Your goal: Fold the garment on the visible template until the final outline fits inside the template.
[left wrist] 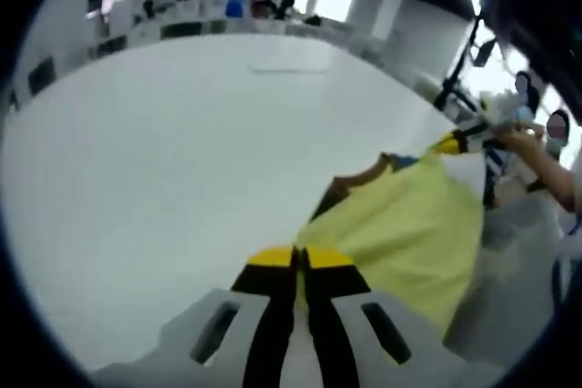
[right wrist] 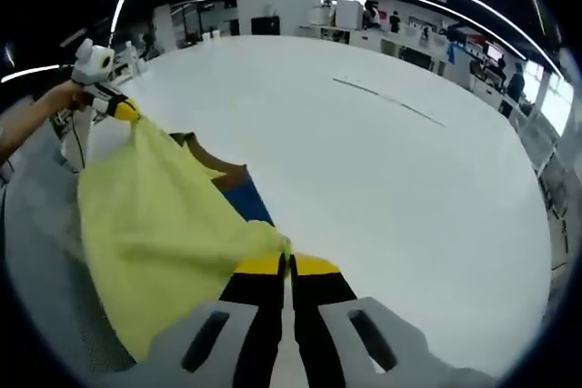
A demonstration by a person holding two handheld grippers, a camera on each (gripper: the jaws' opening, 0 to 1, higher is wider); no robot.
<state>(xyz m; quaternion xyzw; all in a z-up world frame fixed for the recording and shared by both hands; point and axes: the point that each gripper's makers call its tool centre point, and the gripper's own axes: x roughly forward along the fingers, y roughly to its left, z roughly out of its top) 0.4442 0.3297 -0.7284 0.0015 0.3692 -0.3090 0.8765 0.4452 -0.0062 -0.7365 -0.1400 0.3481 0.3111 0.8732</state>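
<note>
My left tongs [left wrist: 301, 258], black jaws with yellow tips, are pressed together on an edge of the pale yellow cloth garment [left wrist: 409, 229], pinching it right at the tips. In the left gripper view the cloth runs up and away to my right tongs [left wrist: 452, 142], where my hand [left wrist: 518, 140] holds them over the near edge of the broad white table [left wrist: 182, 161].

My right tongs [right wrist: 287, 265] are likewise closed on the same yellow garment [right wrist: 155, 233], with the cloth bunched at their yellow tips. In the right gripper view the garment stretches away from those tips to my left tongs [right wrist: 125, 112], which grip its far corner, so the cloth is spread between the two, raised over the table's near edge. My hand [right wrist: 68, 97] shows behind them.

Under the lifted cloth, near that edge of the white table [right wrist: 382, 179], lies a flat brown and blue piece [right wrist: 238, 186]; I cannot tell whether it is the template. A thin dark line [right wrist: 391, 102] is marked farther out on the tabletop. People stand in the background beyond the far edge.
</note>
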